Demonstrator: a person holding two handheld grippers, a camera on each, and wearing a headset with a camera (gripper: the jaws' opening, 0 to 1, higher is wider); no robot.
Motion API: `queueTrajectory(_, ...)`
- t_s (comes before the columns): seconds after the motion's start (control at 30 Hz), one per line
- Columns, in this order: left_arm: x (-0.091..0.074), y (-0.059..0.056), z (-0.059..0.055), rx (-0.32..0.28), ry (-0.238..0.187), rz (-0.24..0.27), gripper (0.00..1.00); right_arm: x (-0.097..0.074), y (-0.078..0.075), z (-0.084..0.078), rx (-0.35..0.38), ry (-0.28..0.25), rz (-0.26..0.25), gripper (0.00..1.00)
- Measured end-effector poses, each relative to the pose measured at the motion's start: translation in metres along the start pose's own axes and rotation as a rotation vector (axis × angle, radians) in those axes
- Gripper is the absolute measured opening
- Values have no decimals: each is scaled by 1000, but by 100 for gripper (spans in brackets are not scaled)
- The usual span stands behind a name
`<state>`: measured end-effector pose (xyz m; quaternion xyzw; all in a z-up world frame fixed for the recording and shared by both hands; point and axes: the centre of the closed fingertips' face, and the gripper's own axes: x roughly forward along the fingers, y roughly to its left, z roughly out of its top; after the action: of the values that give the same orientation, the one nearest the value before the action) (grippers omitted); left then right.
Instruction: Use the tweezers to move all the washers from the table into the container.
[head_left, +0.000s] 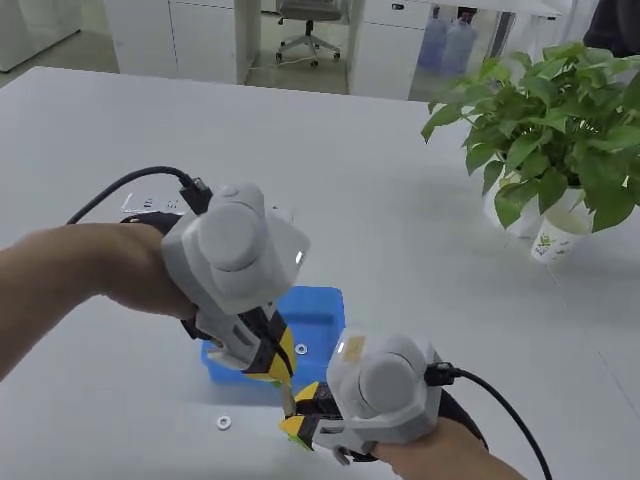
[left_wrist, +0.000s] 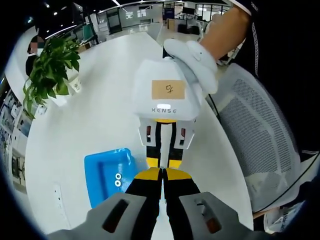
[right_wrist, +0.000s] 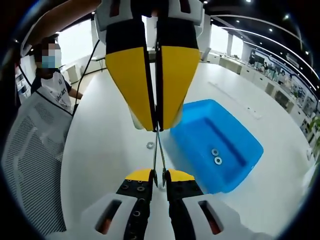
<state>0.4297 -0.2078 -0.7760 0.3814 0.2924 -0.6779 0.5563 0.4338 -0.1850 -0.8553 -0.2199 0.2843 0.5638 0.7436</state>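
The tweezers are clamped by left tool and right tool together; they should be steadied before the washer is approached.

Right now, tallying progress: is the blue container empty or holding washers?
Not empty: two washers lie inside the blue container; another washer sits on the table.

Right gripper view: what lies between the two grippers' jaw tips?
The tweezers: a thin metal strip running from the right gripper up to the left gripper, each shut on one end. The right gripper view shows it.
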Motion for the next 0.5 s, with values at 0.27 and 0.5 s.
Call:
queueTrajectory(0.27,4,-3,-1,-3,2,-12,5,2,1,-4,-15,1,-6,13)
queueTrajectory(0.5,5,-2,0,-7,-6,-13,5,4,1,-8,-7,8,-4,14)
